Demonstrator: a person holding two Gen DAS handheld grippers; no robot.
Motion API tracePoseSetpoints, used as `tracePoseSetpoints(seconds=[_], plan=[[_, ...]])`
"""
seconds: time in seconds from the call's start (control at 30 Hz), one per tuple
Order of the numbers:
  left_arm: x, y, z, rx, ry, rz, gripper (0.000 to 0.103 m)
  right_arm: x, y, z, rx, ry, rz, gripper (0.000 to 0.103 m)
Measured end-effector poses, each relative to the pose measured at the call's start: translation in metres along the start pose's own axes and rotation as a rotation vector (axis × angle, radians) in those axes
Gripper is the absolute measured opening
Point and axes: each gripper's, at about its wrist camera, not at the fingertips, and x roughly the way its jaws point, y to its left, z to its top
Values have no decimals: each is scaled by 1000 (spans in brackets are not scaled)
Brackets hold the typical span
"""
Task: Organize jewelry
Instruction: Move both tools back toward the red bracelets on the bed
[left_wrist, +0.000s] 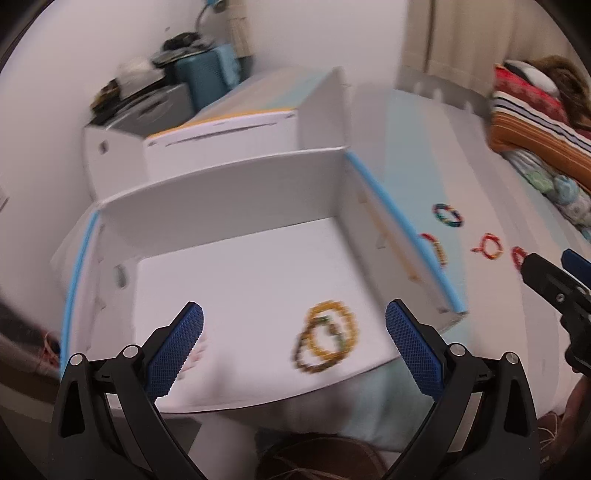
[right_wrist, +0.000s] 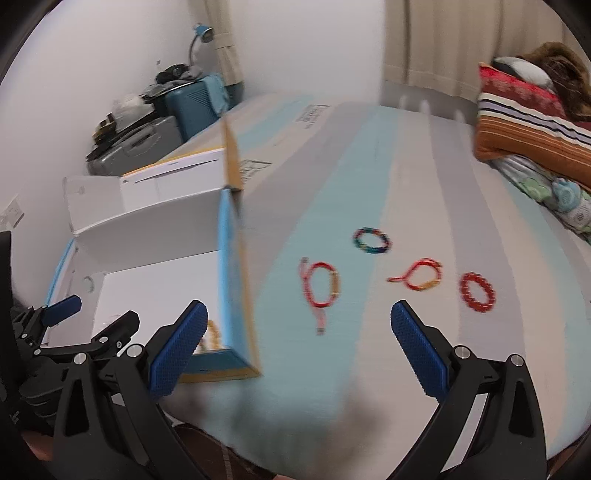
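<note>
An open white box (left_wrist: 229, 199) with blue edges sits on the bed; it also shows in the right wrist view (right_wrist: 147, 225). Yellow and brown bead bracelets (left_wrist: 327, 338) lie on its floor. My left gripper (left_wrist: 294, 341) is open and empty above the box's near edge. On the striped bedsheet lie a multicolour bracelet (right_wrist: 372, 240), a red cord bracelet with a gold piece (right_wrist: 322, 286), a red-orange cord bracelet (right_wrist: 421, 279) and a red bead bracelet (right_wrist: 477, 292). My right gripper (right_wrist: 299, 345) is open and empty, short of them. The left gripper (right_wrist: 86, 319) shows at the left.
Folded striped blankets and pillows (right_wrist: 532, 122) are piled at the bed's far right. A grey suitcase (right_wrist: 136, 147) and a blue case (right_wrist: 195, 103) with clutter stand by the wall behind the box. Beige curtains (right_wrist: 461, 44) hang at the back.
</note>
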Motion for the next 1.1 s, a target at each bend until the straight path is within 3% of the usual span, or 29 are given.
tracePoseSetpoints(seconds=[0.4, 0.67, 1.1], plan=[[8, -107, 18, 146, -64, -145, 97, 9, -100, -13, 58, 1, -123, 96], [38, -171, 27, 187, -50, -222, 97, 42, -165, -25, 114, 40, -188, 96], [125, -216, 33, 198, 10, -227, 97, 123, -221, -30, 139, 111, -227, 96]])
